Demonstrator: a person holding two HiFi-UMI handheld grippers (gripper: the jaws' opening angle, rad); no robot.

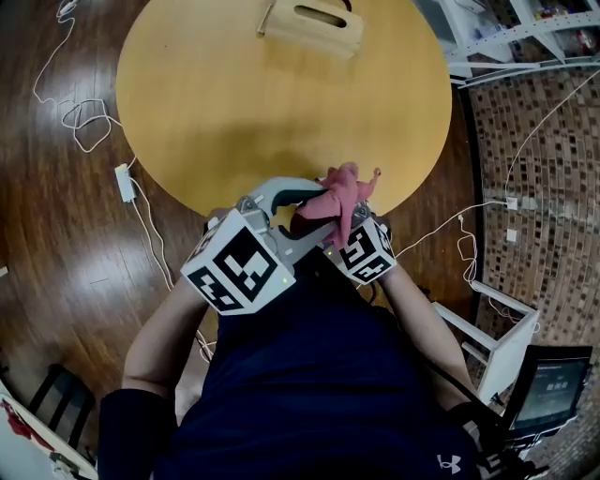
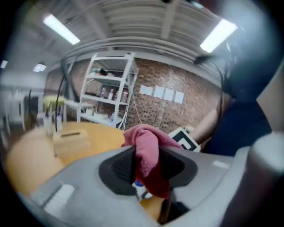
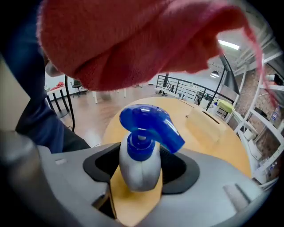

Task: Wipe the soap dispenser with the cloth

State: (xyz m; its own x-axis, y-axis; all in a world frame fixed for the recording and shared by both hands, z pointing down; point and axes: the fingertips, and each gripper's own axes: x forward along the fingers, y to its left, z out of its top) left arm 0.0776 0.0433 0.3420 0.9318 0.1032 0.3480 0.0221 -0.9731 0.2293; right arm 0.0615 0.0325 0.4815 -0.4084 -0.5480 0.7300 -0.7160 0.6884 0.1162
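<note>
The pink cloth (image 1: 345, 192) is bunched between the jaws of my left gripper (image 2: 148, 166), which is shut on it; it fills the gap in the left gripper view (image 2: 146, 146). My right gripper (image 3: 140, 175) is shut on the soap dispenser (image 3: 138, 166), a grey bottle with a blue pump head (image 3: 151, 124), pads against both its sides. The cloth (image 3: 133, 40) hangs just above the pump. In the head view both grippers meet at the near edge of the round wooden table (image 1: 234, 103), and the cloth covers the dispenser there.
A wooden box (image 1: 314, 26) with a slot stands at the table's far side. Cables and a white power adapter (image 1: 125, 183) lie on the dark floor at left. A white stool (image 1: 497, 337) and a monitor (image 1: 553, 384) stand at right. Shelving (image 2: 108, 95) lines the brick wall.
</note>
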